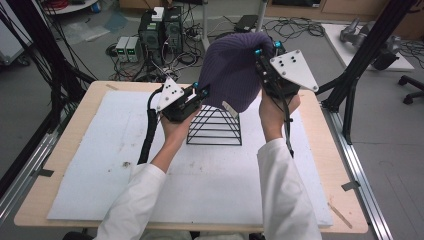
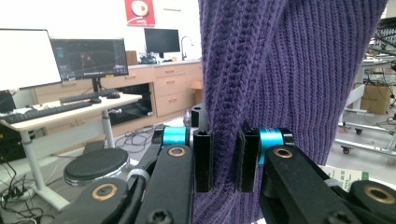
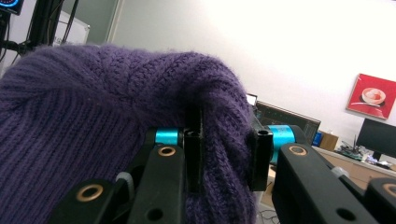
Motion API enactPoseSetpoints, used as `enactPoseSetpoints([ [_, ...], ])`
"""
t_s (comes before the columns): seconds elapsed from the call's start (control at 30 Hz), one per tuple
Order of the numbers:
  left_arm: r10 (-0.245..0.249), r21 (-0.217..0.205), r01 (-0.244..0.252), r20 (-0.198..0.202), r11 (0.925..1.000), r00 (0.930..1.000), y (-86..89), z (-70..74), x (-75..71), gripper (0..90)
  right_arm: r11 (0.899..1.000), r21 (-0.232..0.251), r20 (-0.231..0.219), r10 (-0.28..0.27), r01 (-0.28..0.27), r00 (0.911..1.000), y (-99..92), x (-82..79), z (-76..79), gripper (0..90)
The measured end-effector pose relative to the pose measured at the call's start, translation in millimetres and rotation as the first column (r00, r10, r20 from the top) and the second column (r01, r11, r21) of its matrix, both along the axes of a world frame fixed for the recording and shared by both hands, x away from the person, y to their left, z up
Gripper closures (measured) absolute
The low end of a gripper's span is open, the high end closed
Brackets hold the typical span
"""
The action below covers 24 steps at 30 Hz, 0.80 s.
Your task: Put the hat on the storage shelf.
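Note:
A purple knit hat point(image 1: 233, 67) hangs over a black wire stand point(image 1: 214, 127) on the white mat point(image 1: 100, 150), lifted so the stand's lower half shows. My left gripper point(image 1: 200, 92) is shut on the hat's lower left edge; in the left gripper view the knit point(image 2: 280, 84) is pinched between its jaws point(image 2: 226, 161). My right gripper point(image 1: 266, 54) is shut on the hat's upper right side, near the crown. In the right gripper view a fold of the hat point(image 3: 93, 107) bulges between its jaws point(image 3: 229, 161).
The wooden table point(image 1: 330, 150) carries the mat. Black frame posts point(image 1: 360, 55) stand at the right and left of the table. Computers and cables point(image 1: 160, 35) lie on the floor beyond the far edge.

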<state>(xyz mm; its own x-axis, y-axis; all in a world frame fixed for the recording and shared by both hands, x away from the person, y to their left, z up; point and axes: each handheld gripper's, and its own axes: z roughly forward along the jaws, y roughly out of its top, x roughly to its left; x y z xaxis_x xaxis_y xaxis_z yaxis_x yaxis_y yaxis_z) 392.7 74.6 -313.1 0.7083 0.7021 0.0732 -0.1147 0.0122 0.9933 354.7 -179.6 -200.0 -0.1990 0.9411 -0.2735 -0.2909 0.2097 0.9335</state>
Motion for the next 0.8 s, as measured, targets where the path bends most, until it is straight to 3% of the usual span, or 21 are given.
enactPoseSetpoints([
  [0.2,0.008,0.024,-0.008,-0.007,0.9997,0.9999,0.5,-2.0,-2.6,81.1,1.0,0.014,-0.016,0.012,-0.012,0.9998,1.0,0.0,-6.7,74.0],
  [0.67,0.014,0.022,-0.013,-0.066,0.9997,0.9977,10.6,-27.9,-8.6,80.7,0.999,0.01,-0.096,0.043,-0.042,0.9945,13.4,-7.4,-30.5,73.3],
  [0.8,0.024,0.042,-0.02,-0.085,0.9989,0.9961,12.3,-35.0,-10.3,80.5,0.999,0.011,-0.124,0.04,-0.039,0.9914,13.6,-8.2,-39.2,73.2],
])
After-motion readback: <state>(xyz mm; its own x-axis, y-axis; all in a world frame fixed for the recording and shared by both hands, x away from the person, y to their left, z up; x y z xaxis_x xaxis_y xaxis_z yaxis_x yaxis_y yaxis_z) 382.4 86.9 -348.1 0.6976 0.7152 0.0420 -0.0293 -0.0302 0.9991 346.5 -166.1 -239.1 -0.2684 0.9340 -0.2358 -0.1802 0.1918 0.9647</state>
